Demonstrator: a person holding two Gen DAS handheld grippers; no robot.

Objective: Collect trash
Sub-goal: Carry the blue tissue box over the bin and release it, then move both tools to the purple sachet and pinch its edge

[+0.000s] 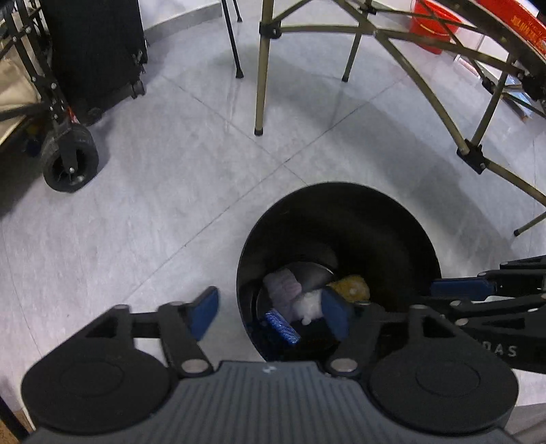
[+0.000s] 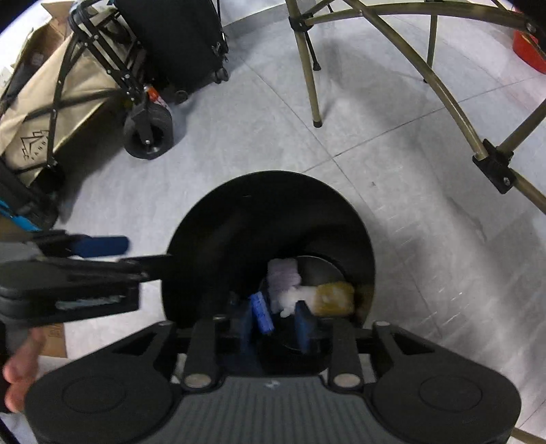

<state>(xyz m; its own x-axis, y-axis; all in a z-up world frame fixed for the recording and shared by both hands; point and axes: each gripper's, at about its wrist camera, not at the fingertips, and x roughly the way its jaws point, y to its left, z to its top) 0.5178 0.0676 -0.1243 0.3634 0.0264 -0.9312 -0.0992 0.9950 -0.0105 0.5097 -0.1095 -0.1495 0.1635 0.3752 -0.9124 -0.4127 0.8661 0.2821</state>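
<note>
Underfoot, pale grey floor tiles (image 1: 170, 191) with thin grout lines fill most of both views, smooth and faintly glossy. On them stands a folding frame of olive-bronze metal tubes (image 1: 262, 65) with black plastic joints and rubber feet, beside a wagon with tan fabric sides (image 2: 44, 112), a black scissor frame and a chunky black rubber wheel (image 2: 148, 131). A black suitcase (image 1: 95, 47) on small casters stands just behind the wagon, and a red bucket (image 1: 431, 24) shows at the far right edge.

Nearer the cameras sits a round black trash bin (image 1: 341, 218), smooth-walled and matte, narrowing toward its base. At its bottom lies the collected trash: a pale lilac ribbed pad (image 1: 283, 288), a yellow-brown sponge-like lump (image 1: 351, 288), a crumpled white wad (image 1: 309, 305) and a small blue textured piece (image 1: 281, 328), all packed close together.

Over the bin's near rim hangs the left gripper (image 1: 271, 316), its blue-padded fingers spread wide and holding nothing; one pad sits outside the rim, the other over the opening. From the right wrist view the right gripper (image 2: 276, 328) also points into the bin, its blue pads parted with only a moderate gap and nothing between them.
</note>
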